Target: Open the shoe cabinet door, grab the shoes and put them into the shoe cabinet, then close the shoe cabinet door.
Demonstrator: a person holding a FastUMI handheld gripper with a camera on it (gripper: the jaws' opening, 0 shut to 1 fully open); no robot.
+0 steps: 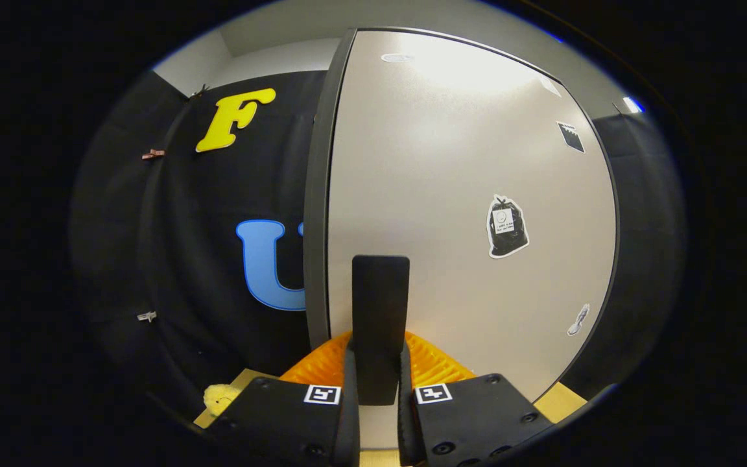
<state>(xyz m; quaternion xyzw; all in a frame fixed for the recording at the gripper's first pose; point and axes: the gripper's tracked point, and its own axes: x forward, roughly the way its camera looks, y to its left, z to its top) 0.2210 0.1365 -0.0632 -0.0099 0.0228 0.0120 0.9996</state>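
Gripper view, gripper [379,383] clamping door handle [380,311], door edge [317,194] left.

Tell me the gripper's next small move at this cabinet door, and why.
Probably pull back on the handle: the gripper has both fingers closed on it, and the door looks barely swung, its dark edge showing.

Smooth panel, matt cloth
The cabinet door [451,194] is seen as smooth, satin laminate; the handle [380,305] matt plastic; the wall [218,259] matt cloth.
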